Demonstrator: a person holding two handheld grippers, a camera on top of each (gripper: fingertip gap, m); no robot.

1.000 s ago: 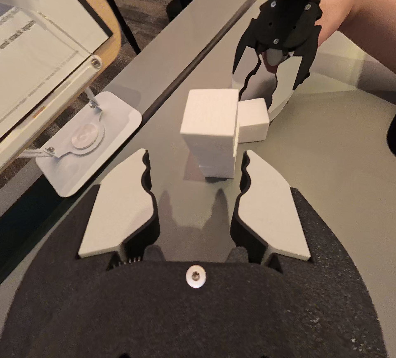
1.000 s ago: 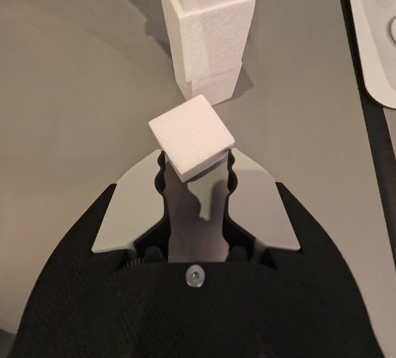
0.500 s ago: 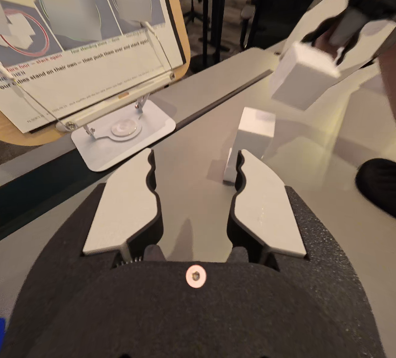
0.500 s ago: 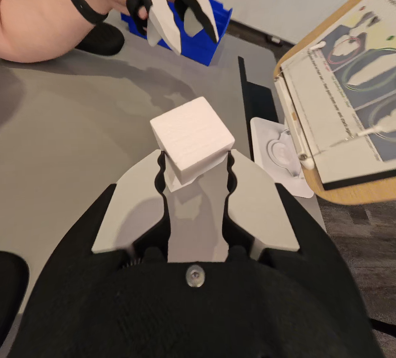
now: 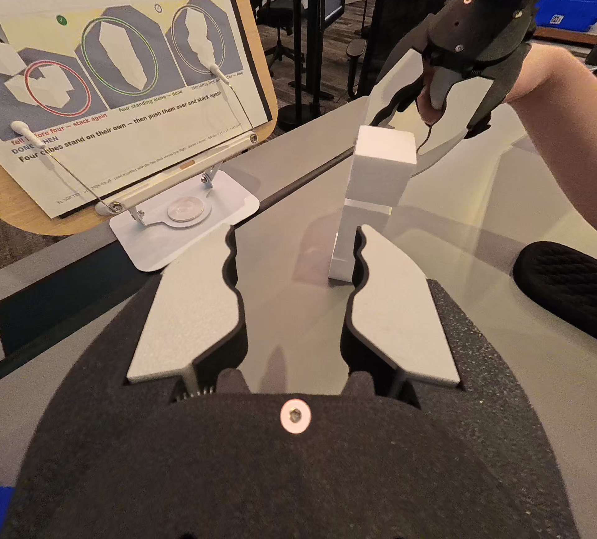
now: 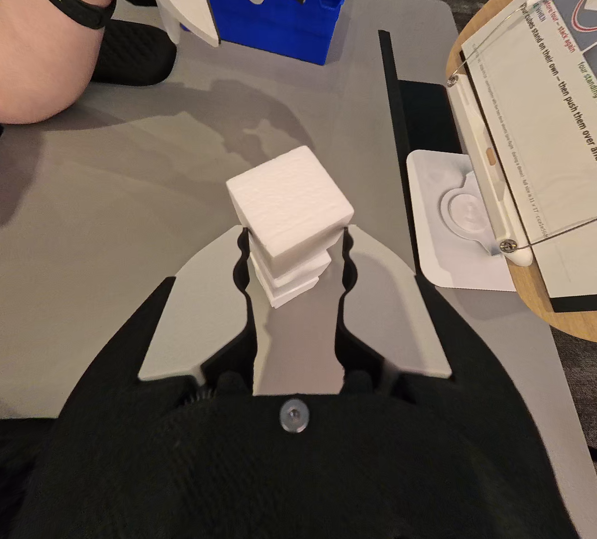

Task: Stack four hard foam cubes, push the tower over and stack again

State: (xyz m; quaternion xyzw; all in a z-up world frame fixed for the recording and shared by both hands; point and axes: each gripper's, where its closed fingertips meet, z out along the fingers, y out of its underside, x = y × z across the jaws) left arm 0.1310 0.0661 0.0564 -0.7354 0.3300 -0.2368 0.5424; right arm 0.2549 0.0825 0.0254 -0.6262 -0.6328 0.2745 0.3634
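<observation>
Wide-set and empty, the left gripper's (image 5: 295, 233) jaws hang low over the grey table (image 5: 484, 265). The tower (image 5: 365, 210) of white foam cubes stands just beyond its right fingertip, which hides part of the lowest cube. The right gripper (image 5: 399, 144) reaches down from above onto the top cube (image 5: 384, 155). That cube overhangs the narrower column beneath it. To the left, bare tabletop separates the tower from the white base (image 5: 184, 216) of a document stand, which sits across a dark groove (image 5: 290, 191). To the right, open surface runs to a black arm pad (image 5: 562, 284).

From the right wrist view, the right gripper's jaws sit narrowly against both sides of the top cube, gripping it where it rests on the tower. The lower cubes show as stepped, unaligned edges. Beyond the tower lies clear grey table up to a blue bin (image 6: 284, 6) at the far edge. The left gripper hovers spread and well apart at upper left.
</observation>
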